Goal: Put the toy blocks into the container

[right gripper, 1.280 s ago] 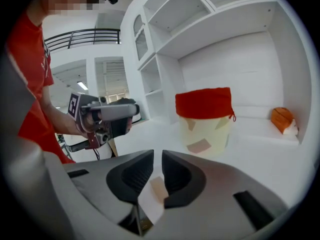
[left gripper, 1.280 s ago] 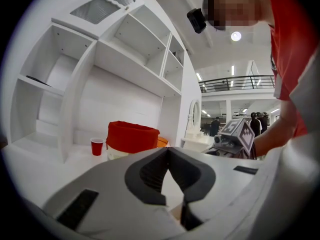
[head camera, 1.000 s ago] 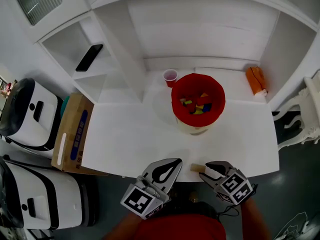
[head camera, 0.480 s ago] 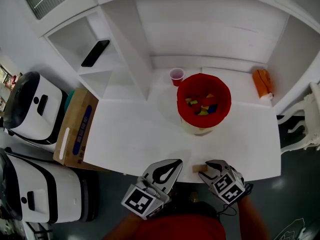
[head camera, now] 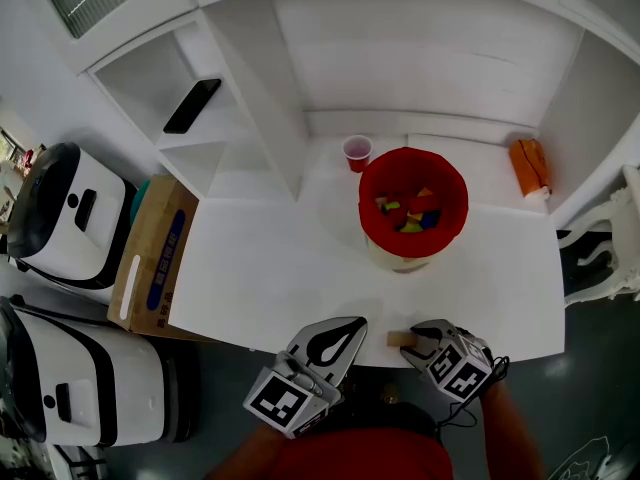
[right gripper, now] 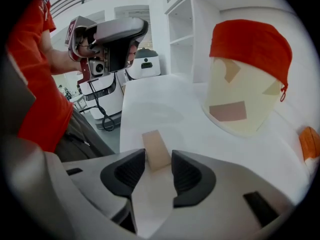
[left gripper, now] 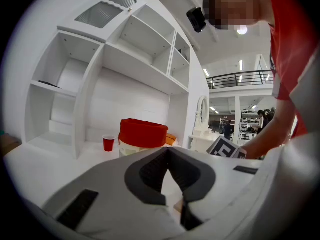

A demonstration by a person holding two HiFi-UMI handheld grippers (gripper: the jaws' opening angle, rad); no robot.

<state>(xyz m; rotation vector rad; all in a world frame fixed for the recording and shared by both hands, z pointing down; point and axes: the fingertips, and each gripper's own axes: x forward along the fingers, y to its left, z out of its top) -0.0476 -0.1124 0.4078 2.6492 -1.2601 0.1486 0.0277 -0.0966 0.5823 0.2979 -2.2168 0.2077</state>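
A pale wooden block (head camera: 399, 339) lies at the table's near edge. My right gripper (head camera: 421, 337) is low over the table with its jaws spread around the block's near end. In the right gripper view the block (right gripper: 156, 148) sits between the fingertips of this gripper (right gripper: 159, 160) and rests on the table, not lifted. The container (head camera: 366, 204), a pale bucket with a red liner, stands mid-table and holds several coloured blocks (head camera: 410, 211); it also shows in the right gripper view as the container (right gripper: 247, 84). My left gripper (head camera: 345, 330) is shut and empty at the table edge.
A red cup (head camera: 357, 152) stands behind the container, an orange object (head camera: 529, 163) at the back right. A phone (head camera: 192, 106) lies on the left shelf. A cardboard box (head camera: 150, 258) and white machines (head camera: 60, 218) stand on the floor to the left.
The right gripper has settled a little closer around the block's end. The left gripper has stayed where it was. The head view has shifted slightly.
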